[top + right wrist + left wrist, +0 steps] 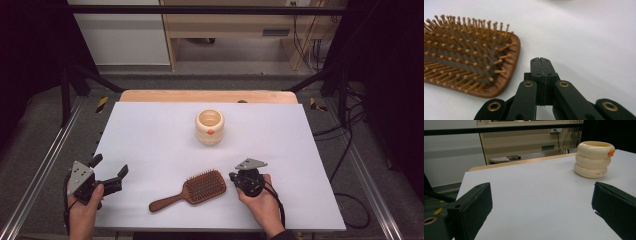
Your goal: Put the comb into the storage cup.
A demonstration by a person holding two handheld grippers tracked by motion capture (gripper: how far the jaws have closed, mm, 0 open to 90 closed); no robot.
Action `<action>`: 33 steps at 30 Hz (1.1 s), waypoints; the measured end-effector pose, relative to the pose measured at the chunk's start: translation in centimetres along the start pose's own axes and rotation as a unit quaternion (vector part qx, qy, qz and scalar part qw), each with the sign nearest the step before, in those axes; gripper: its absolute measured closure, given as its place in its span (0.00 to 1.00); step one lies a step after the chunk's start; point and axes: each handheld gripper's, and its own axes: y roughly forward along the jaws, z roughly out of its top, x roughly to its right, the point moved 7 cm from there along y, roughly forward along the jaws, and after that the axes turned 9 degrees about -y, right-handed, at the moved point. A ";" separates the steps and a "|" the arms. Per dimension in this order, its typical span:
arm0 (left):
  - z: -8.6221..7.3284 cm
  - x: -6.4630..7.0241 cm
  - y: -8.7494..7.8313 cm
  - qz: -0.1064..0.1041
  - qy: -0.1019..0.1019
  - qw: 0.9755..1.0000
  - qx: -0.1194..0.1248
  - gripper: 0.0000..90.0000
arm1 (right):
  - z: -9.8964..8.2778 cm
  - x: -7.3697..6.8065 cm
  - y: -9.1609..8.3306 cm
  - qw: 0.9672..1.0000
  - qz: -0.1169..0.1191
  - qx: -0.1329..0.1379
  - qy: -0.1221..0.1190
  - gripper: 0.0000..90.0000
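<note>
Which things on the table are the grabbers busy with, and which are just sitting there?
Busy with:
- wooden hairbrush, lying bristles up
- right gripper, shut, empty, right beside the brush head

Just sitting there:
- cream ringed cup, farther back on the table
- left gripper, open, holding nothing

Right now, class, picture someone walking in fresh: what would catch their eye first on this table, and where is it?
Probably the wooden hairbrush, lying bristles up near the front edge of the white table. The right gripper sits just beside its head, jaws shut on nothing. Next comes the cream ringed cup with an orange dot, standing alone toward the back, while the left gripper waits open at the left edge.
</note>
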 end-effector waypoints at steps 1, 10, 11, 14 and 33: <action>0.1 0.1 -0.1 -0.002 0.000 1.000 0.001 0.04 | -0.1 0.2 -0.2 1.000 -0.001 0.002 0.004 1.00; 0.2 0.7 -0.3 -0.016 -0.008 1.000 -0.004 0.04 | -0.7 2.9 -2.5 0.999 -0.026 0.031 0.036 1.00; 0.2 0.8 -0.3 -0.019 -0.005 1.000 -0.006 0.04 | -0.9 3.3 -2.7 0.998 -0.030 0.034 0.040 1.00; 0.1 1.1 -0.4 -0.025 -0.004 1.000 -0.011 0.04 | -1.1 4.3 -3.4 0.997 -0.039 0.043 0.052 1.00; -0.1 4.8 -0.1 -0.072 0.041 0.995 -0.053 0.04 | -2.6 8.5 -7.8 0.985 -0.081 0.136 0.069 0.42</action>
